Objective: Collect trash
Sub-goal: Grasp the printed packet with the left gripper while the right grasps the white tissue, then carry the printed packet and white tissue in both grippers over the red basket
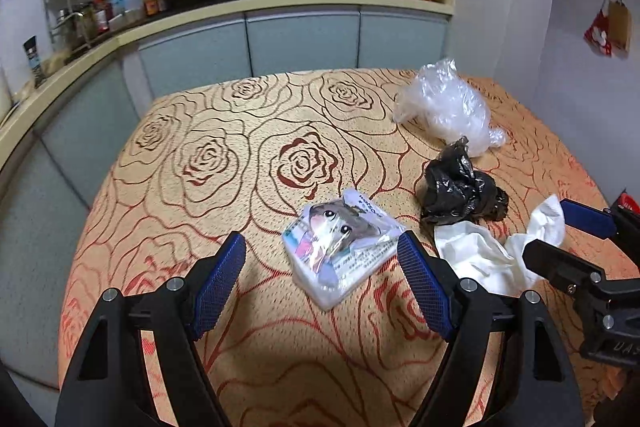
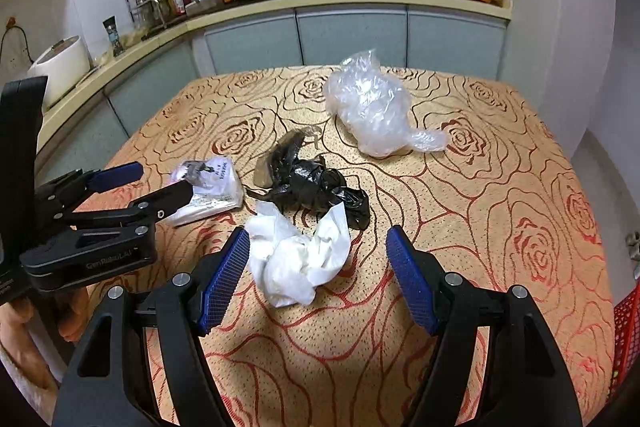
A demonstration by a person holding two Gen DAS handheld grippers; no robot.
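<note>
A: Item 1, largest?
B: The table (image 2: 500, 187), covered in a tan cloth with red rose outlines, kitchen counter (image 2: 360, 7) behind it.

A: Item 2?
B: The clear plastic bag (image 2: 372, 107), crumpled, at the far side of the table, well apart from both grippers.

A: Item 3?
B: The black plastic bag (image 2: 316, 187), balled up mid-table, its near edge touching item 4.

A: Item 4?
B: The white tissue (image 2: 300, 263), crumpled. The right gripper (image 2: 318, 275) has its 2 blue pads spread wide on either side of it, gripping nothing.

A: Item 5?
B: The tissue packet (image 1: 340, 247), printed with a cartoon animal face, flat on the cloth left of the tissue. The left gripper (image 1: 322, 275) hangs over it, jaws spread wide, nothing clasped.
</note>
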